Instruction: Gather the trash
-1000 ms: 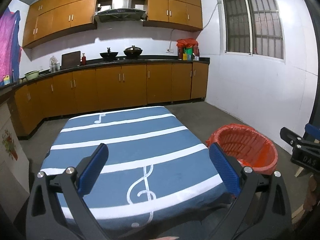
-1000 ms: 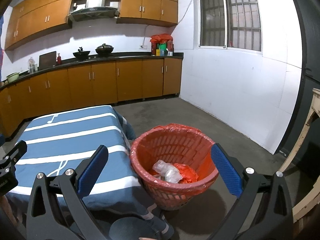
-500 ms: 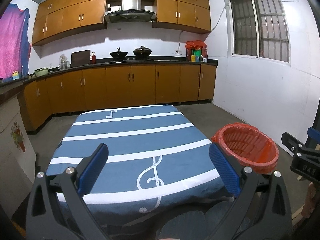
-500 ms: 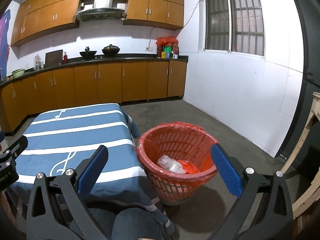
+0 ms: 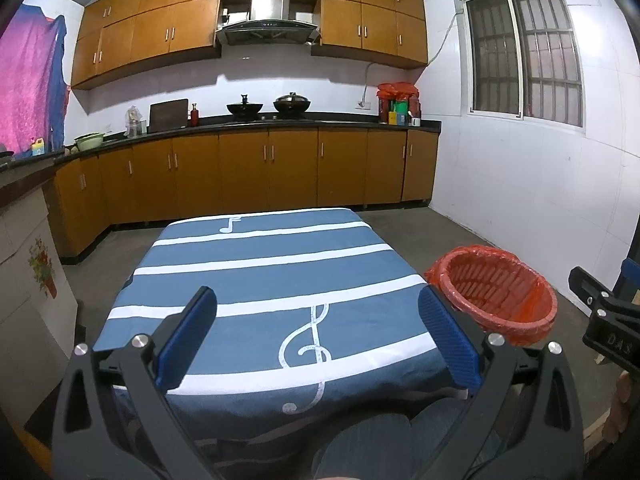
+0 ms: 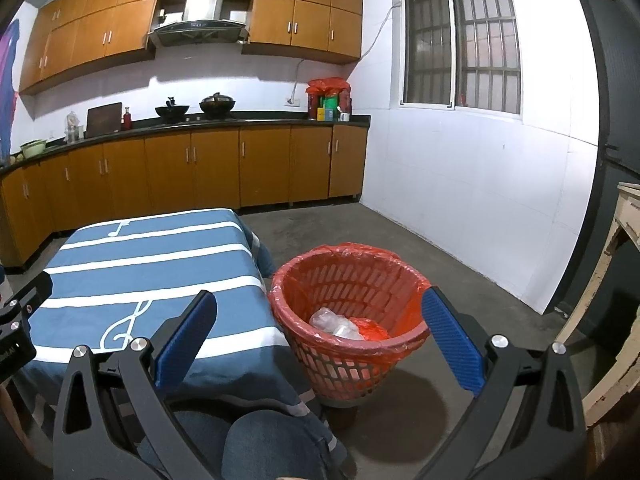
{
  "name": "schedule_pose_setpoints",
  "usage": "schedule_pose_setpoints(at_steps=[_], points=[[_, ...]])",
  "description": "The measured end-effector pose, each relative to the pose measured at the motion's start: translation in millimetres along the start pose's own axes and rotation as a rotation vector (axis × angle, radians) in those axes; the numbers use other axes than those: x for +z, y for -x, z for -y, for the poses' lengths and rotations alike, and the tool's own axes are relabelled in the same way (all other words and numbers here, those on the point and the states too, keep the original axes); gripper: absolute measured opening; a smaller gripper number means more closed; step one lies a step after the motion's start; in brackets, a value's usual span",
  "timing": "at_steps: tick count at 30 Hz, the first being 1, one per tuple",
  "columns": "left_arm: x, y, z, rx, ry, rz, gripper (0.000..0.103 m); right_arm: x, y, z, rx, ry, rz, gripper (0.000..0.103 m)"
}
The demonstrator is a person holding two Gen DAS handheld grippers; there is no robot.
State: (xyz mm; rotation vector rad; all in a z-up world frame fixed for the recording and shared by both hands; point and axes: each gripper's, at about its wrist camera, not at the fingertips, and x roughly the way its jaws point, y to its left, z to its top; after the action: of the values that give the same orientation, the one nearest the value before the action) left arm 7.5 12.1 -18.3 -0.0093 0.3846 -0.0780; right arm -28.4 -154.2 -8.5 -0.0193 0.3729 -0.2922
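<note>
A red plastic basket lined with a red bag stands on the floor right of the table; it also shows in the left wrist view. Clear crumpled plastic trash lies inside it. My left gripper is open and empty, held over the near edge of the table. My right gripper is open and empty, held above and in front of the basket. No trash shows on the table.
The table wears a blue cloth with white stripes and music notes. Brown kitchen cabinets line the back wall. A white wall runs on the right. A wooden frame stands at far right. My knee sits below.
Both grippers have risen and pulled back toward me, so the table and basket sit lower and farther away in both views. Both stay open and empty.
</note>
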Motion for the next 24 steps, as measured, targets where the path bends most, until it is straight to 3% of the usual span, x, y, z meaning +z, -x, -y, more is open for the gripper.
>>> schedule_pose_setpoints(at_steps=[24], points=[[-4.3,8.2,4.2,0.034,0.004,0.014,0.099,-4.2,2.1,5.4,-0.049,-0.02,-0.011,0.101]])
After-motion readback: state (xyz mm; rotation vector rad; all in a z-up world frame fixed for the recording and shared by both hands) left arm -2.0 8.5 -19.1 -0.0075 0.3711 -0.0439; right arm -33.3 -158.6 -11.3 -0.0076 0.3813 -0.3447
